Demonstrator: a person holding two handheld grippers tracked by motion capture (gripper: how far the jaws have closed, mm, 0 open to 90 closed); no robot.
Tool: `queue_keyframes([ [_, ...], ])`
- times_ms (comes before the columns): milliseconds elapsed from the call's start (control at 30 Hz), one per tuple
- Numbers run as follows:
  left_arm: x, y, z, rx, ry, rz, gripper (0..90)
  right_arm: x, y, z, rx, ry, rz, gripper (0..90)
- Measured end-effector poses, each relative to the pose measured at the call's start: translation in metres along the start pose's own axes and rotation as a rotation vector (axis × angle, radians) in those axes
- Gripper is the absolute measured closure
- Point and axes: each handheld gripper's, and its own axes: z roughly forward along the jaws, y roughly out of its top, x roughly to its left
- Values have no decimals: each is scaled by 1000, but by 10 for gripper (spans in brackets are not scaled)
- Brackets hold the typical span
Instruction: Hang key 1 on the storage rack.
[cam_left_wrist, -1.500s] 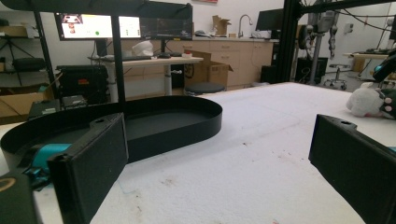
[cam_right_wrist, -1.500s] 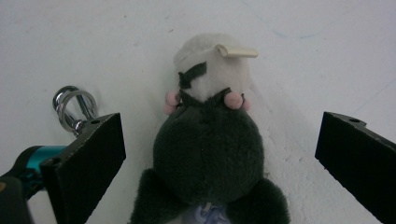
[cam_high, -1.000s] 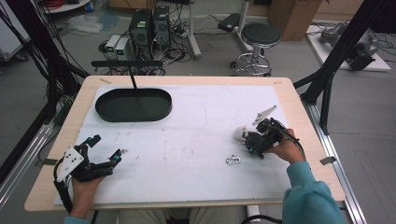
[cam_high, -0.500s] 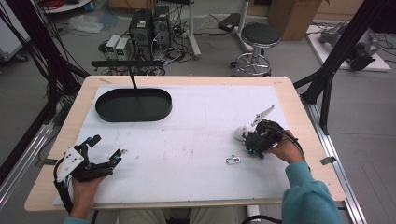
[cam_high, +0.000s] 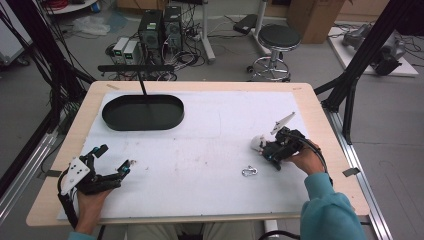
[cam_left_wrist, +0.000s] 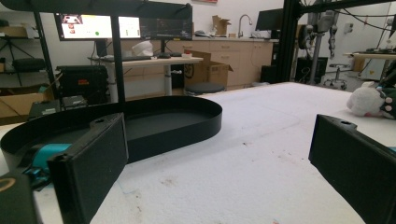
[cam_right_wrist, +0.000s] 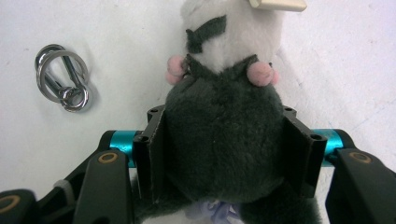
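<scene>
While the right gripper (cam_right_wrist: 224, 154) has just been closing on the plush toy (cam_right_wrist: 224, 140), the tray (cam_high: 142, 112) lies far left, nearer the open left gripper (cam_high: 112, 165).

In the right gripper view, we lose the plush toy (cam_right_wrist: 224, 140) at both ends: its head is cut by the top edge, its lower body by the bottom edge and the 2 jaws. At the lower right of the high view it is too small for us to tell its shape. In the left gripper view, the frame's right edge clips it.
</scene>
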Motion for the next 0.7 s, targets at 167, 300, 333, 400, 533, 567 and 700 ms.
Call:
queue_keyframes([
  [167, 0, 0, 0, 2, -1, 3, 51, 0, 0, -3, -24, -3, 4, 423],
  [300, 1, 1, 1, 11, -3, -6, 51, -1, 1, -7, -76, 19, 21, 423],
  [333, 1, 1, 2, 18, -5, -6, 51, -1, 2, -8, -88, 18, 19, 423],
  [400, 2, 2, 4, 40, -12, -15, 51, 0, 5, -12, -100, 22, 9, 422],
  [533, 4, 6, 9, 60, -36, -10, 51, 1, 11, -21, -163, 43, -8, 422],
  [567, 4, 9, 10, 66, -45, -2, 50, 2, 13, -23, -175, 48, -11, 422],
  [700, 6, 21, 17, 84, -92, 15, 51, 7, 22, -28, -235, 83, -48, 421],
])
